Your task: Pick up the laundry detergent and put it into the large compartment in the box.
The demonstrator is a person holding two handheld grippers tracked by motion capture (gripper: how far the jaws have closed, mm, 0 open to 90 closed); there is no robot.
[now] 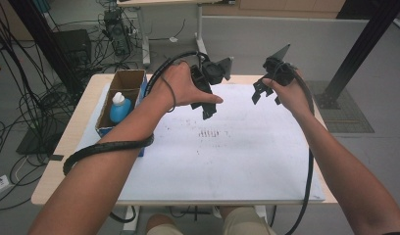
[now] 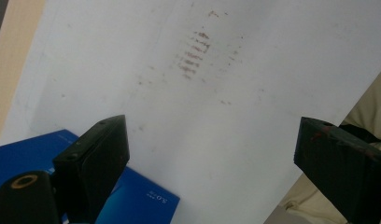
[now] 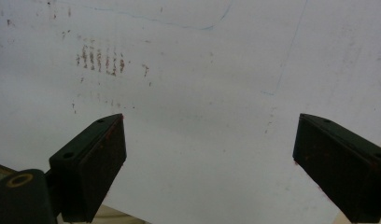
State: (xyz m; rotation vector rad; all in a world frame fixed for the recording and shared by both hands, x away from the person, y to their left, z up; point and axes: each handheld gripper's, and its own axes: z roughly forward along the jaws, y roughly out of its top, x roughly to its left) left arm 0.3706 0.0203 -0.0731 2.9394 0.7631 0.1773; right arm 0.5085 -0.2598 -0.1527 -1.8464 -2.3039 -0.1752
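Left gripper view: marks [image 2: 194, 56] beyond jaws

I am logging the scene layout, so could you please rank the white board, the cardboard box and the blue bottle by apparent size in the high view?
1. White board, by far the largest.
2. Cardboard box, at the board's left edge.
3. Blue bottle, standing inside the box, smallest.

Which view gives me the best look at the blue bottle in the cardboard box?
The high view: the blue bottle with its white cap stands in the open cardboard box at the table's left edge. The left gripper view catches a blue printed surface at its lower left, probably that box's side, not the bottle. The right gripper view looks at the white board.
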